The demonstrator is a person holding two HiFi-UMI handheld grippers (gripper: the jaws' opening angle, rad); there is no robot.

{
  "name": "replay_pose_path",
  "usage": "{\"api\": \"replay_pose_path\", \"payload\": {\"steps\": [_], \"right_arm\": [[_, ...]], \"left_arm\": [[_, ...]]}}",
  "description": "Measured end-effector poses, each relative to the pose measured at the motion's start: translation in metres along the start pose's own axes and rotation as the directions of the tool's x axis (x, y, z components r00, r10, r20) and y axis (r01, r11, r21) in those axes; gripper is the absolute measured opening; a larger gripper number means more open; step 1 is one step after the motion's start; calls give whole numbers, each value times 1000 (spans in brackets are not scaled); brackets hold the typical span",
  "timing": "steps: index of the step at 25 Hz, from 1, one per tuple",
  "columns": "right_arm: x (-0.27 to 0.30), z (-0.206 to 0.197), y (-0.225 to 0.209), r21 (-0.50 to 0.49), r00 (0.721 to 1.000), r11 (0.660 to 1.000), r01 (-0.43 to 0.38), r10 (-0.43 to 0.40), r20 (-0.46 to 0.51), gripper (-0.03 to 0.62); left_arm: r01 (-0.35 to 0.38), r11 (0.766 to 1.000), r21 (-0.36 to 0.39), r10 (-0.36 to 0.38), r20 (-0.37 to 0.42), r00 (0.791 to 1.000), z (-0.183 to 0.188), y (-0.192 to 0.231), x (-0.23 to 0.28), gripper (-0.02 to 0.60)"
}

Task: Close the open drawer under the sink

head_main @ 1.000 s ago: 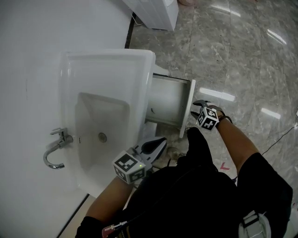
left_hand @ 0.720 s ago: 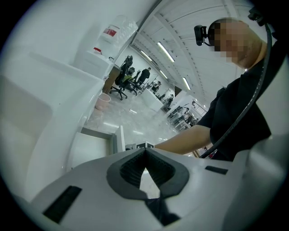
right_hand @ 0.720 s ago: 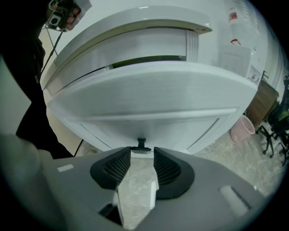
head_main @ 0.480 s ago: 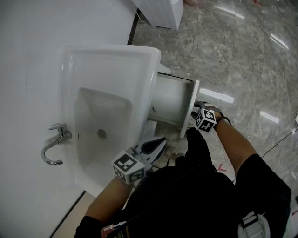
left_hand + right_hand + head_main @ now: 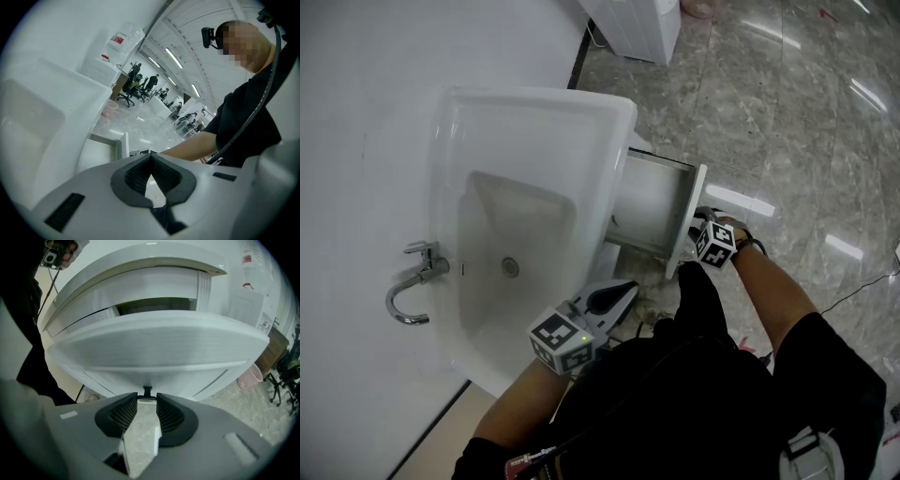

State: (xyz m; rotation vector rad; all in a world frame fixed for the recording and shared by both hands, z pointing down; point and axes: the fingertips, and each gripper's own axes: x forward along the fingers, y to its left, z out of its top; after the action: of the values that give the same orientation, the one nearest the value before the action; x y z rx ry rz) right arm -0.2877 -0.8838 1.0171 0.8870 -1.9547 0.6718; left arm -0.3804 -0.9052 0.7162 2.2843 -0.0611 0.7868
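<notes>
A white drawer (image 5: 661, 208) stands pulled out to the right from under the white sink (image 5: 534, 141). Its front panel (image 5: 695, 220) fills the right gripper view (image 5: 154, 341). My right gripper (image 5: 699, 228) is at that panel, below its middle. Its jaws have just been closing and its fingertips (image 5: 136, 398) now pinch the small dark drawer handle (image 5: 147, 391). My left gripper (image 5: 625, 290) hangs by the sink's near corner, away from the drawer. It is shut with nothing in it, its tips meeting (image 5: 150, 157).
A chrome faucet (image 5: 411, 289) is on the sink's wall side. A white cabinet (image 5: 637, 23) stands by the far wall on the marble floor (image 5: 787, 122). A pink bin (image 5: 255, 376) sits further off. My own body in black fills the lower head view.
The head view has drifted, so sink and drawer sit a little further right. Both grippers keep their places relative to the drawer, which is out about as far as before.
</notes>
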Motion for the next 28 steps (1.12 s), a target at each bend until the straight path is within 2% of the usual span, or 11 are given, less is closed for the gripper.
{"api": "replay_pose_path", "payload": {"steps": [28], "right_arm": [[34, 64, 1, -32, 1000, 999, -2, 2, 4, 124]], "left_arm": [[-87, 993, -75, 93, 86, 992, -16, 23, -59, 0]]}}
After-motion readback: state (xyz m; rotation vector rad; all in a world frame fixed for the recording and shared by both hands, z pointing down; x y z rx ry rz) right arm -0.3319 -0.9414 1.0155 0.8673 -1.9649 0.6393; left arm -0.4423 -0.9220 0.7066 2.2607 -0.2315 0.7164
